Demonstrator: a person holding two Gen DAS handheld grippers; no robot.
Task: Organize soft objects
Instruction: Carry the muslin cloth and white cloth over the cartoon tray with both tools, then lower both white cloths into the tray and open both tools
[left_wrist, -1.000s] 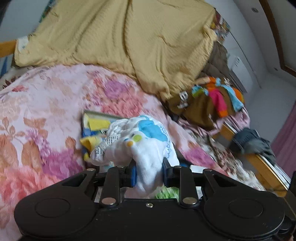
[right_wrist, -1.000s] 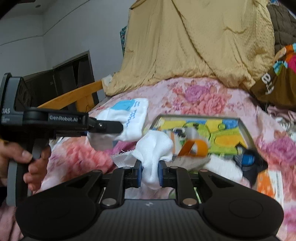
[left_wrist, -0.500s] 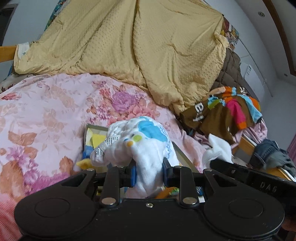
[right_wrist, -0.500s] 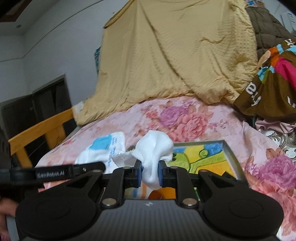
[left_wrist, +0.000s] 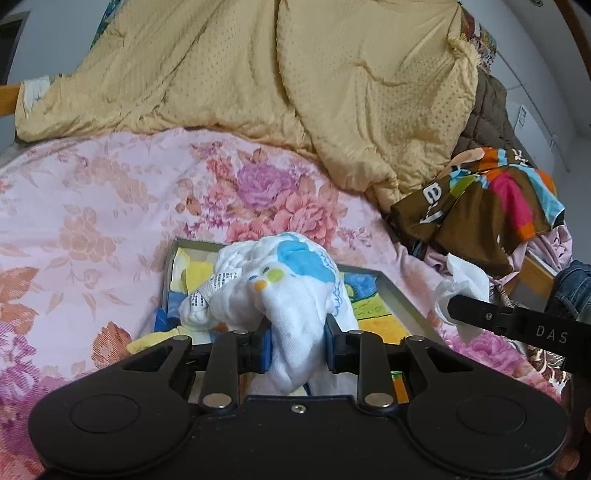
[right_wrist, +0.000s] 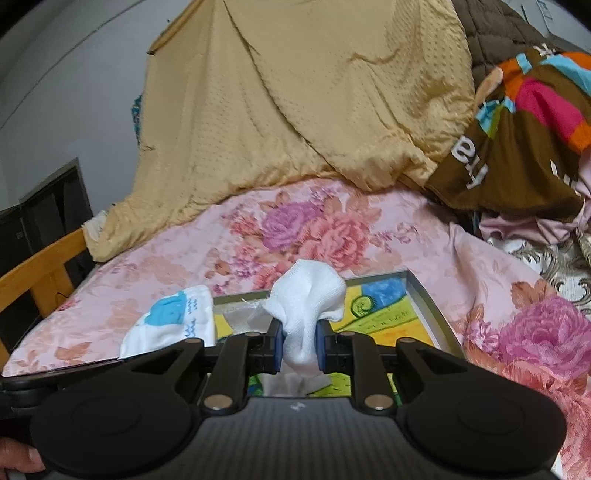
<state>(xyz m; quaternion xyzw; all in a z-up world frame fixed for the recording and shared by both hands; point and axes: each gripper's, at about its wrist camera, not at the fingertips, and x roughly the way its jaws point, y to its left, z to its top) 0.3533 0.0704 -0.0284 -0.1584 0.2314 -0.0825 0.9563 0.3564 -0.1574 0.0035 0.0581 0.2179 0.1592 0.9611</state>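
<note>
The printed cloth (left_wrist: 295, 291) and the white gauze (right_wrist: 308, 306) are being clamped, one per tool; both should be lowered evenly inside the tray (right_wrist: 428, 299).

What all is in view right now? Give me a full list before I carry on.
printed cloth: 1, white with blue patches, bunched in left tongs
plain cloth: 1, white, bunched in right tongs
tray: 1, grey rim, yellow-green-blue picture inside, on the bedspread below both cloths
bedspread: 1, pink floral, covers the bed
quilt: 1, mustard yellow, heaped at the back
garment: 1, brown with bright stripes, right side
bed frame: 1, orange wood, left edge
left tongs: black, blue pads, clamped on printed cloth
right tongs: black, blue pads, clamped on plain cloth
</note>
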